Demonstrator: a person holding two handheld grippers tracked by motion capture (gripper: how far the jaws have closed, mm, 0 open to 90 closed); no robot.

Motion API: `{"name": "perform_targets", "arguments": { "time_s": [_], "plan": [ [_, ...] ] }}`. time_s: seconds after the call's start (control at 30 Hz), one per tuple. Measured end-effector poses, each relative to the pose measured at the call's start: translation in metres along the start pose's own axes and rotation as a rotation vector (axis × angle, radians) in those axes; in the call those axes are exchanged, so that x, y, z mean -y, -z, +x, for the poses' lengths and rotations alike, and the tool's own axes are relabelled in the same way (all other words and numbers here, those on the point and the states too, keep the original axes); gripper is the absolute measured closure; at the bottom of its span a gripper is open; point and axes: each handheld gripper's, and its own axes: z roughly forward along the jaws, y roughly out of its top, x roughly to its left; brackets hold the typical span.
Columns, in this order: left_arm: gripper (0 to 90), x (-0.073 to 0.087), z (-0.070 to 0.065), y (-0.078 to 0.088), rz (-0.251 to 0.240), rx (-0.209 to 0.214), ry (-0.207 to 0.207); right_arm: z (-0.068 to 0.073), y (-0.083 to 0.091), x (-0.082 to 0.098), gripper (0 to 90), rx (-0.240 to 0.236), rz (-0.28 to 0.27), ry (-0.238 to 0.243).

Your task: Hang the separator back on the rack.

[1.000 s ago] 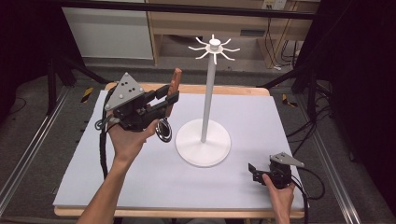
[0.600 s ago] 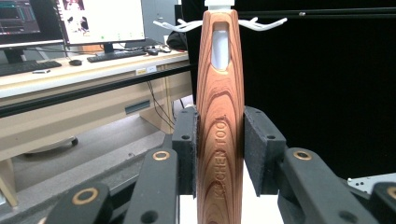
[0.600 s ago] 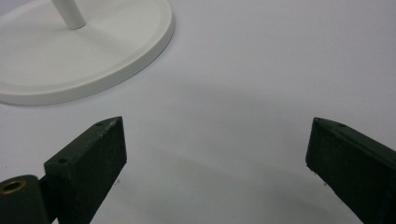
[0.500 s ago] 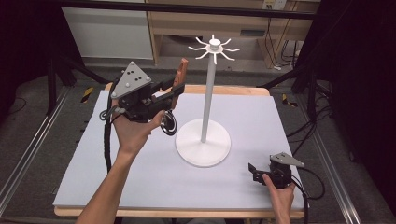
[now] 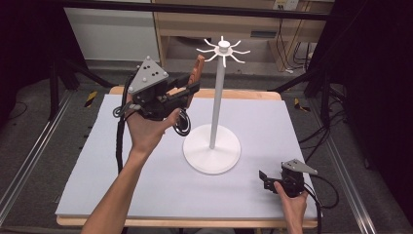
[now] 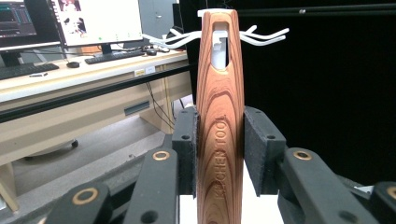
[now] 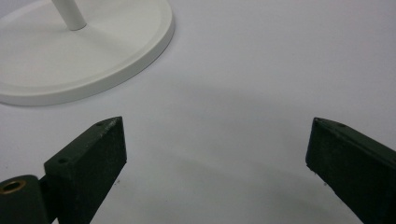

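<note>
Utensil (image 6: 219, 121), wooden handle with a hanging slot: your left gripper (image 5: 187, 91) has its jaws clamped on it, held upright in the air level with the hooks (image 5: 223, 50) of the white stand (image 5: 213, 146). Probably not hung yet; the slot seems lined up. Your right gripper (image 5: 267, 178) rests on the table (image 5: 97, 185) beside the stand base, jaws wide, nothing between them.

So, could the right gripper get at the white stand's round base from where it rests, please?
Probably yes: the right gripper is open, with bare table between it and the round base.
</note>
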Motion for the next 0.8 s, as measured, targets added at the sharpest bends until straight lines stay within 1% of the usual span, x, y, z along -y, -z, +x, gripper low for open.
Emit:
{"name": "perform_targets", "arguments": {
  "time_s": [0.1,0.13,0.17,0.2,0.23,0.27,0.37,0.73,0.8],
  "plan": [
    [67.7,-0.001,0.000,-0.002,0.006,-0.002,0.001,0.000,0.000,0.000,5.7,0.000,-0.001,0.001],
    [67.7,-0.001,0.001,-0.002,0.002,-0.011,-0.007,0.000,0.000,0.000,5.7,-0.001,0.000,0.000],
    [67.7,-0.001,0.001,-0.003,0.008,-0.009,0.000,0.000,0.000,0.000,5.7,0.000,-0.001,0.001],
    [67.7,-0.001,0.002,-0.004,0.005,-0.012,-0.004,0.000,0.000,0.000,5.7,0.000,-0.001,0.000],
    [67.7,-0.001,0.002,-0.004,0.012,-0.010,0.001,0.000,0.000,0.000,5.7,-0.001,-0.001,0.001],
    [67.7,-0.001,0.003,-0.005,0.007,-0.015,-0.007,0.000,0.000,0.000,5.7,-0.003,0.000,-0.001],
    [67.7,-0.002,0.003,-0.006,0.011,-0.008,0.002,0.000,0.000,0.000,5.7,0.000,-0.002,0.000],
    [67.7,-0.002,0.000,-0.016,0.027,-0.004,-0.003,-0.001,0.000,0.000,5.7,-0.002,-0.003,-0.001],
    [67.7,-0.001,0.001,-0.018,0.031,-0.003,0.002,-0.001,0.000,0.000,5.7,-0.002,-0.003,-0.001]
  ]
}}
